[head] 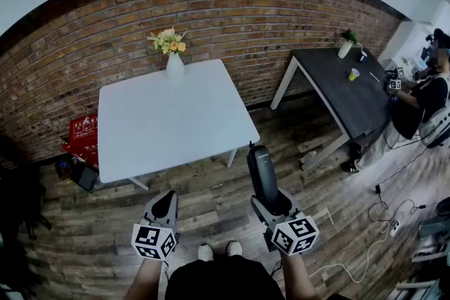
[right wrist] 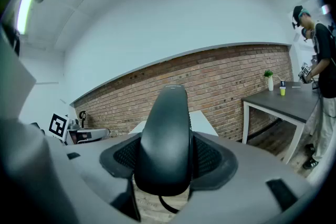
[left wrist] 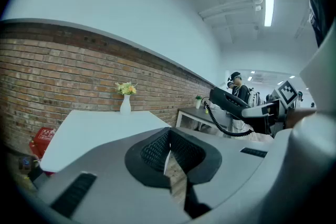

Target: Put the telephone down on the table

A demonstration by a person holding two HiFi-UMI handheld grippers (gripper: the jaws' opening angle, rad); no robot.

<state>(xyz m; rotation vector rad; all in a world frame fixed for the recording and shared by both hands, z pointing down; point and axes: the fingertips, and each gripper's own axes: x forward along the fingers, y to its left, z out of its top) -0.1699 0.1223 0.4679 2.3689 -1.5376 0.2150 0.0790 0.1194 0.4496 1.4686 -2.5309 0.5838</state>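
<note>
Pads of the left gripper (head: 166,204) are pressed together with nothing between them, and its tip aims at the near edge of the white table (head: 169,123) that stands ahead of both grippers. A vase of flowers (head: 174,61) sits at that table's far edge. To the right, the right gripper (head: 271,201) pinches the lower end of the black telephone (head: 261,166). The telephone juts forward past the jaws, held in the air over the wooden floor (head: 211,211) just right of the white table's near corner. Ahead and to the right stands a dark table (head: 344,91), with a person (head: 422,98) beside it.
</note>
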